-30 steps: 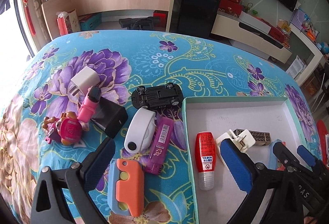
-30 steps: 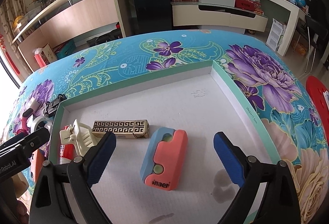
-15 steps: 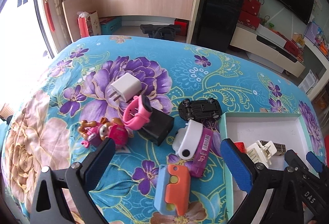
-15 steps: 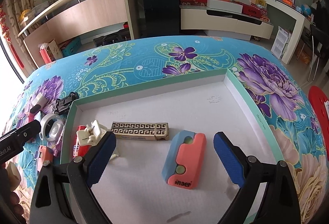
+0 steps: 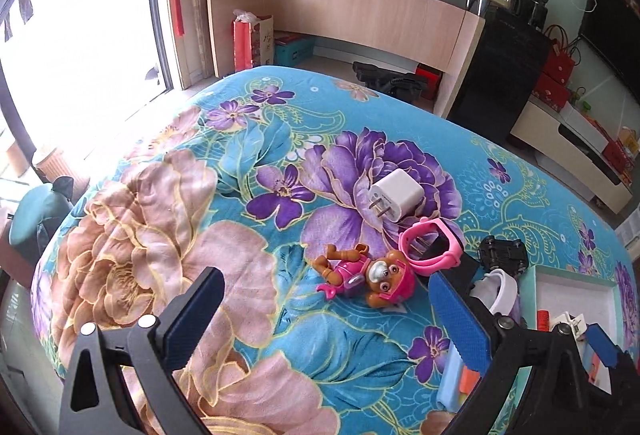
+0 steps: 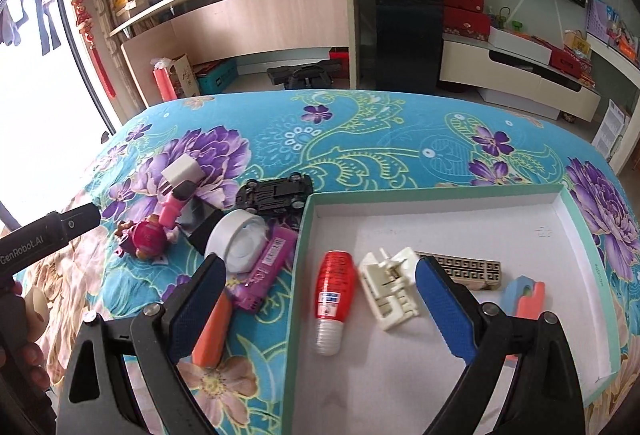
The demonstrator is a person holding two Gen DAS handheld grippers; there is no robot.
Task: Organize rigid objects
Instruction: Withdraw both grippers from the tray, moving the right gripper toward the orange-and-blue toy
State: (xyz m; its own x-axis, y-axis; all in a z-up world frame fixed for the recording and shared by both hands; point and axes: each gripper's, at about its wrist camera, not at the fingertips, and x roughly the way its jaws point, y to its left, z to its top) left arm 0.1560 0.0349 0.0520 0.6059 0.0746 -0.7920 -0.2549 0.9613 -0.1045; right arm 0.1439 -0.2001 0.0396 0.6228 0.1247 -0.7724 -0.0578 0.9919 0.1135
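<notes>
Both claws released, empty. Left gripper (image 5: 328, 309) hovers over floral blanket (image 5: 168, 219), w/ pup figure (image 5: 362, 275), pink watch (image 5: 430, 245) & white charger (image 5: 396, 201) just beyond its far-right finger. Right gripper (image 6: 320, 299) hangs above the left wall of the white box (image 6: 576, 259); inside lie red bottle (image 6: 334, 293), cream clip (image 6: 390, 285), patterned bar (image 6: 472, 271) & blue-orange block (image 6: 526, 293). Left of box: tape roll (image 6: 240, 241), purple case (image 6: 266, 267), black toy car (image 6: 276, 193).
</notes>
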